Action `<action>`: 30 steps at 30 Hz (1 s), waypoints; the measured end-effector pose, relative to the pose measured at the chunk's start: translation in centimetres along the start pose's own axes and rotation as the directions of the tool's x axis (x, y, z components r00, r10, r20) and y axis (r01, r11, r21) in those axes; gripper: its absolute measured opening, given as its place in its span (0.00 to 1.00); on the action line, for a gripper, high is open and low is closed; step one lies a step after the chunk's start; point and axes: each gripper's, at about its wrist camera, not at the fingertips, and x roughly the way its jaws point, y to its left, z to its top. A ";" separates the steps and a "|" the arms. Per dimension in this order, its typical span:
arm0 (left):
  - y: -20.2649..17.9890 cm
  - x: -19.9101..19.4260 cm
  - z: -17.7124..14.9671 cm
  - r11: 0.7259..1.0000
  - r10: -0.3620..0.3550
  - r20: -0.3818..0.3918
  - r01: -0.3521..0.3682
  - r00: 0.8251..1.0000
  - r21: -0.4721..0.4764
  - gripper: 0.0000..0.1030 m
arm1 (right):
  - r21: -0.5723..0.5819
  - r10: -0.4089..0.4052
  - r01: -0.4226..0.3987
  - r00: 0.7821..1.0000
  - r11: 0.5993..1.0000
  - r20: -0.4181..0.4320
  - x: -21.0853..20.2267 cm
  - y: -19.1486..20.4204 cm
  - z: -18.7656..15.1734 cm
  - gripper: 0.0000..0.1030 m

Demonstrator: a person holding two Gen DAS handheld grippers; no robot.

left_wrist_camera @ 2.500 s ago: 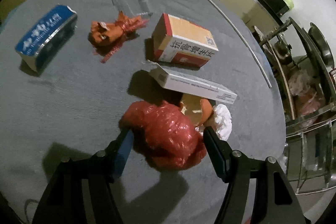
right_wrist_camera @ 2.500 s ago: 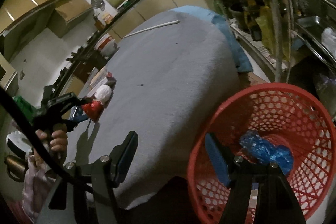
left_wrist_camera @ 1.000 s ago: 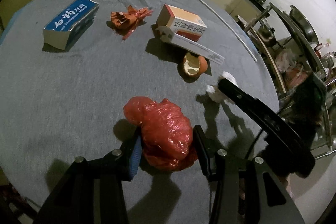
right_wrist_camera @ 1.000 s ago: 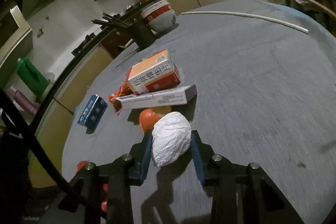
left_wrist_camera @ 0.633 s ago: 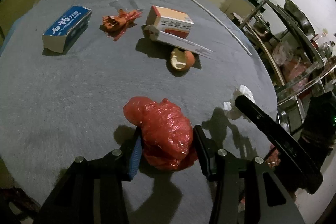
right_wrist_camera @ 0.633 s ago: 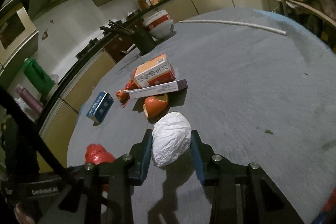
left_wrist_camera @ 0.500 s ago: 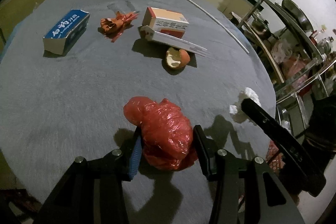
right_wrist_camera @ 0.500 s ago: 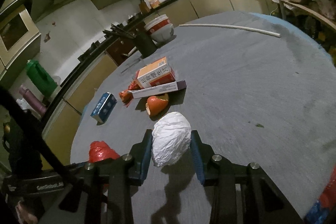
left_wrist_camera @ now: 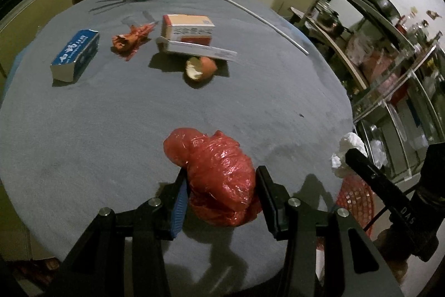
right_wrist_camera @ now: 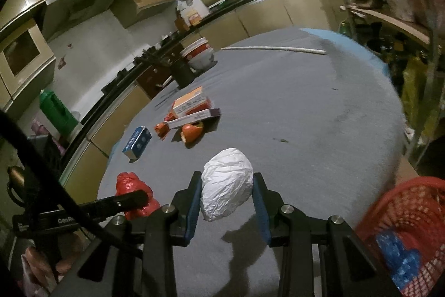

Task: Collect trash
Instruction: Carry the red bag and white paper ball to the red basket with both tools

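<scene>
Both grippers carry trash above the desk (left_wrist_camera: 97,116).
Left gripper (left_wrist_camera: 221,196) clamps a red bag (left_wrist_camera: 217,169); right gripper (right_wrist_camera: 226,198) clamps a paper ball (right_wrist_camera: 226,192), basket (right_wrist_camera: 403,230) beside it for dropping.

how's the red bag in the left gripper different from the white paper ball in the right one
The red bag is glossy crinkled plastic; the paper ball is matte white and creased. The red bag is lumpy, with a knob sticking out to one side; the paper ball is a compact oval. Both are crumpled trash, each clamped between a hand-held gripper's fingers: left hand-held gripper, right hand-held gripper.
</scene>
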 end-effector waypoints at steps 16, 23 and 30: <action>-4.1 0.2 -1.8 0.994 0.019 -0.026 -0.016 0.999 0.106 0.47 | 0.073 -0.044 0.042 0.999 0.996 0.025 -4.9 -4.0 -2.5 0.37; -7.8 0.8 -2.7 0.979 -0.064 -0.068 0.076 0.996 0.191 0.47 | 0.122 -0.110 0.104 0.993 0.987 0.044 -7.9 -7.3 -3.1 0.37; -14.0 2.6 -4.1 0.936 -0.141 -0.142 0.179 0.980 0.303 0.47 | 0.243 -0.238 0.218 0.970 0.945 0.057 -12.8 -13.5 -5.4 0.37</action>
